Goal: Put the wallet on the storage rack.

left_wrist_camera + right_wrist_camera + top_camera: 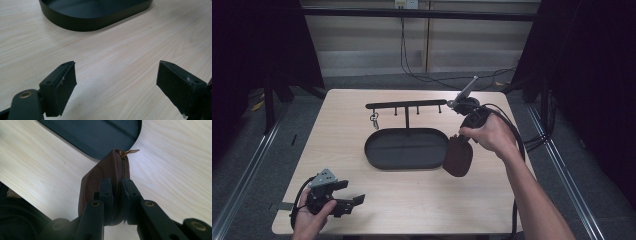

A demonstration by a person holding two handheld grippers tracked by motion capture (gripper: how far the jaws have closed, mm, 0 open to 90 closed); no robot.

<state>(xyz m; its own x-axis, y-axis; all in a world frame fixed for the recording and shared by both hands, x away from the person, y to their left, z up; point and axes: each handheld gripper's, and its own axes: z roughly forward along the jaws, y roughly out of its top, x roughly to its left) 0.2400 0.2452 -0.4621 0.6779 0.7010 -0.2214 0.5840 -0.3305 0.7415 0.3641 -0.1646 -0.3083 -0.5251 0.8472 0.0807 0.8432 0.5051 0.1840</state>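
Observation:
My right gripper [117,183] is shut on a brown zip pouch [100,180], its brass zip pull [128,152] pointing away from the jaws. In the high view the pouch [458,156] hangs below the right gripper [462,137], above the table just off the right end of the black oval tray [377,155]. From that tray rises a post with a black hook bar [404,105], and a small key ring [374,119] hangs at the bar's left. My left gripper [354,204] rests near the table's front left corner, open and holding nothing; its fingers [62,85] stand wide apart over bare wood.
The tray's near wall [85,22] lies ahead of the left gripper. Light wooden tabletop [422,200] spreads between the tray and the front edge. Cables [422,75] run across the floor behind the table, and dark curtains flank both sides.

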